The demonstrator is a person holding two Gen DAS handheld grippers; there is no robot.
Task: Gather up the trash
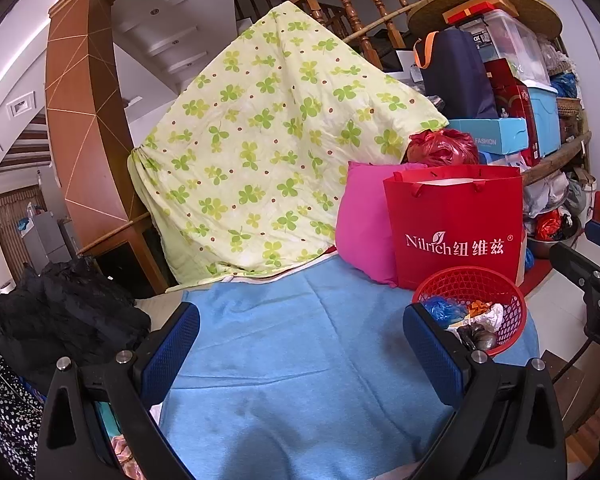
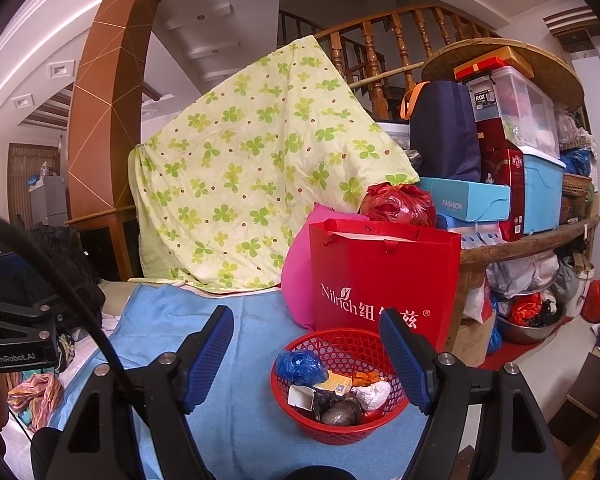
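Both claws, left (image 1: 300, 344) and right (image 2: 306, 356), hanging open, empty; risking tipping red basket (image 2: 342, 380), lower centre, spilling trash.

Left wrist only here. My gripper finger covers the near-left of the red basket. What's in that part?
Observer: In the right wrist view the basket shows whole. A small open white carton lies there, just below the blue bag.
Operator: Right gripper state? I only get its edge.
Observer: The right gripper is open and holds nothing; the basket sits ahead, between its fingers.
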